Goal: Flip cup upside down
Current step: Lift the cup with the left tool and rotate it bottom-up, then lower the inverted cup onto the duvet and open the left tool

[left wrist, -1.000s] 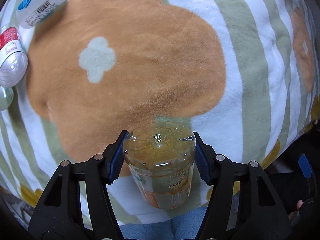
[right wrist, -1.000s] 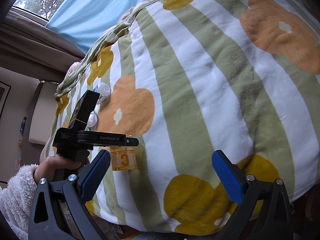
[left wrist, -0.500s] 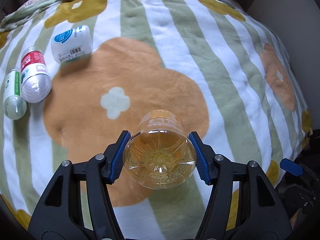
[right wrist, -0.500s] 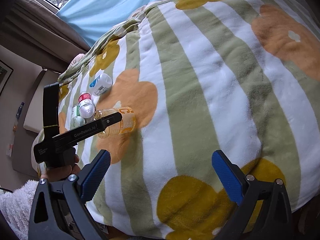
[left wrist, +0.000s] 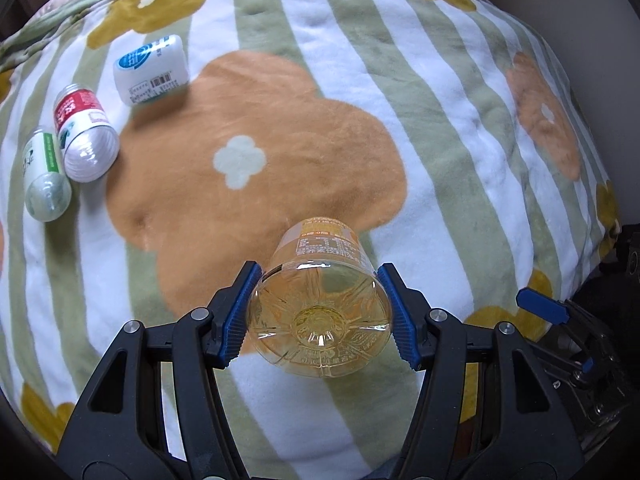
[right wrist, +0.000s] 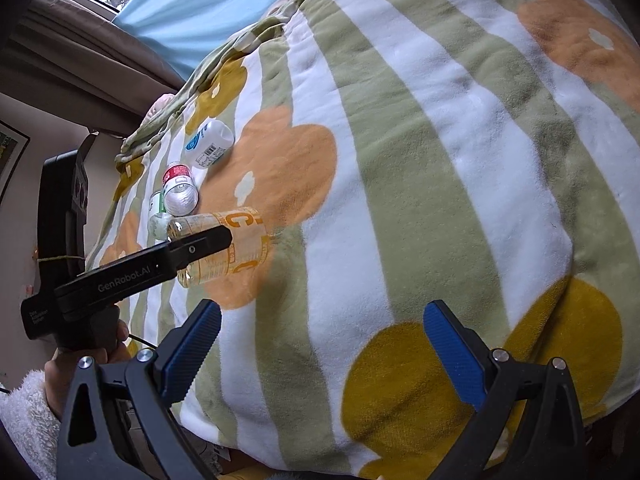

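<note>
Here the largest thing is the bed, covered by a striped blanket (left wrist: 400,92) in green and white with orange and mustard flowers. On it, off toward the left gripper's far left, three small bottles lie on their sides: a white bottle (left wrist: 151,69), a red-labelled bottle (left wrist: 85,133) and a green-labelled bottle (left wrist: 44,174), the last two touching or nearly so.

The left gripper (left wrist: 319,316) holds the cup (left wrist: 320,312), a clear plastic one with orange print, its blue fingers (left wrist: 239,316) clamped on either side near the base. In the right wrist view the cup (right wrist: 224,246) lies roughly horizontal in the air, base toward the gripper and mouth pointing away over the blanket, above an orange flower. Whether the mouth end brushes the fabric cannot be told.

The right gripper (right wrist: 320,352) hangs over the near edge of the bed, fingers spread wide and holding nothing, well apart from the cup.

As a judgement, the flip is about half done: the cup is tipped to sideways, and it is left to turn it on until the mouth faces down, set it on the blanket and let go.
</note>
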`<state>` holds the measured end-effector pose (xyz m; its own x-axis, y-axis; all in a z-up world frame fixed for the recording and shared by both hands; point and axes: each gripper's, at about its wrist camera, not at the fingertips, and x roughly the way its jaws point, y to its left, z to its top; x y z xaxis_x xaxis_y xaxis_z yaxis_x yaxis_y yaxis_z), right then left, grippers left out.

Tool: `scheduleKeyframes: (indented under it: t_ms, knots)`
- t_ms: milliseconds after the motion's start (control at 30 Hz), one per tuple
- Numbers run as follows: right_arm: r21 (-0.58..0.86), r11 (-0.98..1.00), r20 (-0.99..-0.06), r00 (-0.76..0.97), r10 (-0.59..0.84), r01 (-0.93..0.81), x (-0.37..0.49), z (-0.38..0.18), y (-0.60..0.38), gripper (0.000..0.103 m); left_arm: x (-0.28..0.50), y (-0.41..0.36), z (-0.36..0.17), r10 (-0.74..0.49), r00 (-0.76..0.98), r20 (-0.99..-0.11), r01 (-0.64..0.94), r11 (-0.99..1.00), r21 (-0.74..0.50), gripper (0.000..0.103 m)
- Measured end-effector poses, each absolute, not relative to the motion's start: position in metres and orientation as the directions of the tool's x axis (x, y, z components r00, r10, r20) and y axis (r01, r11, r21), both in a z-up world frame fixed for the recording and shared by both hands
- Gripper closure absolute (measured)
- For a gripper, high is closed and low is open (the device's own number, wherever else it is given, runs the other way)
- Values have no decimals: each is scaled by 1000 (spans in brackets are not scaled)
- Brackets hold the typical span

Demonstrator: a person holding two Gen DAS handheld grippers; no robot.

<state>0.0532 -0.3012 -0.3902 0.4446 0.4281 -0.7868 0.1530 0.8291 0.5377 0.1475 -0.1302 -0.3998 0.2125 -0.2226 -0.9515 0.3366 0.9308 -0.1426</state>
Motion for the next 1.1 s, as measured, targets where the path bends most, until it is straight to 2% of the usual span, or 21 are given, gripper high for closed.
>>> scheduleKeyframes:
  t_ms: [233,567,600,700,1100]
  knots:
    - [544,825,-780,455,429,153,57,-389,-299,2,155,-135,-421,-172,63,-983,378,916,-136,46]
    - [542,823,-785,453,423,170,55,-391,-305,2,166,-140,-424,-137,50,-989,381,919,-107,44]
    - [542,823,-784,454,423,170,55,-391,-305,2,165,-140,-423,-130,61,-990,385,918,-97,39]
    - [543,823,-783,457,422,170,54,-390,-307,2,165,-142,-420,-144,87,-986,396,913,-98,1]
    - [533,828,-789,455,412,173,53,-388,-308,2,167,-138,-414,-169,103,-980,363,924,-121,0]
